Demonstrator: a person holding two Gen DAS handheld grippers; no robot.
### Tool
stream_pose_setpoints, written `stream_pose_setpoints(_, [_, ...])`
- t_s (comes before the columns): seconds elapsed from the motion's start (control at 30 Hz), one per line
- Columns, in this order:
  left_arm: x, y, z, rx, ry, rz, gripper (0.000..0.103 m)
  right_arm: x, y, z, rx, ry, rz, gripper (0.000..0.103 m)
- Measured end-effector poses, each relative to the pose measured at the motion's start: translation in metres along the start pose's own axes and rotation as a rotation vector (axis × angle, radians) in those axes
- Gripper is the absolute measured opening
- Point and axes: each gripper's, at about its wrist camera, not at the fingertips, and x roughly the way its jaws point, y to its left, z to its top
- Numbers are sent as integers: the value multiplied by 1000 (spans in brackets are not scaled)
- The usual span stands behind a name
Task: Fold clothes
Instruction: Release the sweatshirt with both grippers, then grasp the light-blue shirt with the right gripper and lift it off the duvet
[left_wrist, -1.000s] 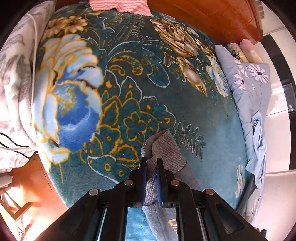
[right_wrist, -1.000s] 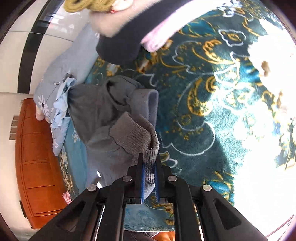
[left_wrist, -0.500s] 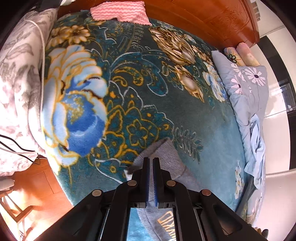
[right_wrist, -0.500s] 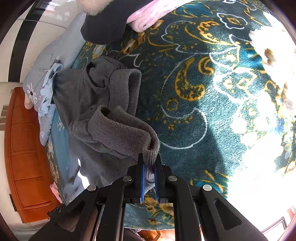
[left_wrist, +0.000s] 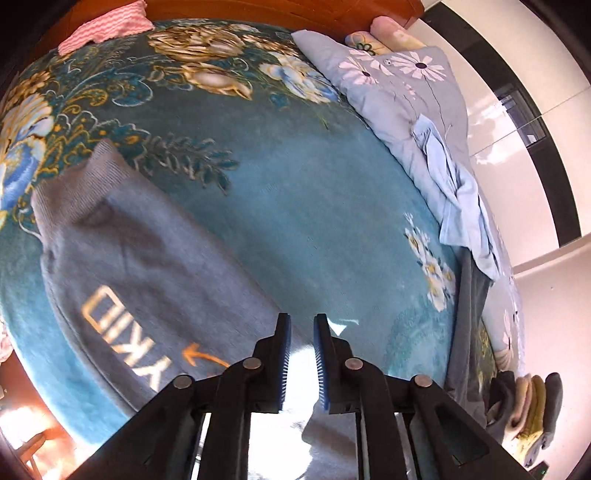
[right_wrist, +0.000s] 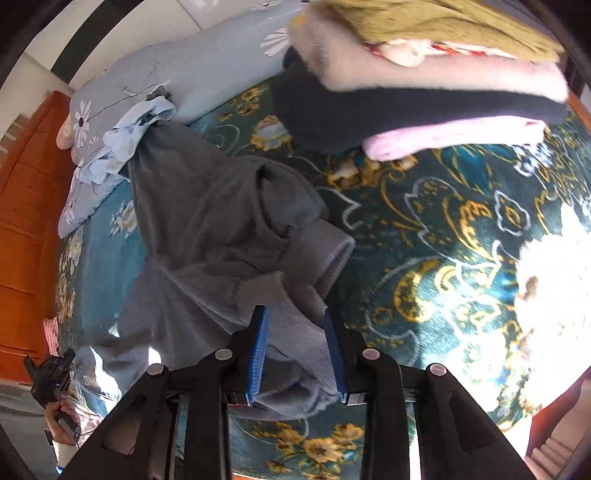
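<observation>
A grey sweatshirt (left_wrist: 147, 266) with orange lettering lies on a teal floral blanket (left_wrist: 314, 206); its ribbed hem points to the upper left. My left gripper (left_wrist: 301, 328) is open and empty just above the sweatshirt's right edge. In the right wrist view the sweatshirt (right_wrist: 221, 240) lies crumpled, with a ribbed cuff (right_wrist: 332, 254) folded over. My right gripper (right_wrist: 295, 325) is open, and loose grey cloth lies between and under the jaws.
A stack of folded clothes (right_wrist: 424, 74) sits at the far side of the blanket. A blue flowered pillow (left_wrist: 402, 85) and a light blue garment (left_wrist: 454, 192) lie along the right edge. A wooden headboard (right_wrist: 26, 221) and pink striped cloth (left_wrist: 107, 26) border the bed.
Both grippers have opened and let go of the grey sweatshirt. The left gripper has swung right, so the sweatshirt's lettered front now lies flat to its left.
</observation>
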Motion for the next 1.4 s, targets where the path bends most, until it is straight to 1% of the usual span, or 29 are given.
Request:
stream_pose_setpoints(0.07, [10, -10, -13, 6, 18, -5, 37, 24, 38, 22, -41, 6, 70, 39])
stream_pose_setpoints(0.17, [19, -21, -26, 37, 15, 17, 39, 61, 96, 55, -101, 15, 177, 40])
stream_pose_setpoints(0.27, [25, -25, -33, 70, 7, 36, 43, 99, 147, 87, -114, 32, 261, 42])
stream_pose_setpoints(0.47, [32, -21, -33, 84, 3, 33, 46, 156, 209, 125, -213, 30, 163, 42])
stream_pose_setpoints(0.7, [39, -20, -25, 70, 1, -17, 48, 222, 280, 169, -330, 26, 40, 42])
stream_pose_setpoints(0.77, [40, -20, -22, 62, -1, -28, 48, 234, 295, 173, -364, 21, -3, 42])
stream_pose_setpoints(0.9, [39, -17, -19, 51, -4, -42, 49, 254, 315, 171, -461, 6, -167, 42])
stream_pose_setpoints(0.97, [39, -17, -19, 52, -3, -42, 49, 259, 318, 169, -497, -4, -264, 42])
stream_pose_setpoints(1.0, [40, -17, -20, 51, -1, -42, 49, 261, 318, 168, -514, -8, -312, 38])
stream_pose_setpoints(1.03, [39, -17, -20, 50, -1, -44, 49, 261, 316, 168, -519, -6, -325, 33])
stream_pose_setpoints(1.07, [39, -17, -21, 48, -1, -47, 49, 260, 313, 168, -521, -1, -331, 16])
stream_pose_setpoints(1.1, [38, -16, -21, 46, -1, -49, 49, 259, 310, 168, -524, 3, -337, 7])
stream_pose_setpoints(1.17, [36, -16, -22, 45, -1, -54, 49, 257, 305, 168, -529, 11, -348, 5])
stream_pose_setpoints(1.3, [33, -16, -22, 34, -5, -64, 49, 238, 303, 156, -589, 39, -214, 3])
stream_pose_setpoints(1.37, [33, -16, -23, 31, -4, -65, 49, 229, 305, 147, -645, 62, -167, 3])
stream_pose_setpoints(1.4, [32, -16, -23, 29, -3, -70, 49, 225, 304, 145, -650, 70, -138, 3])
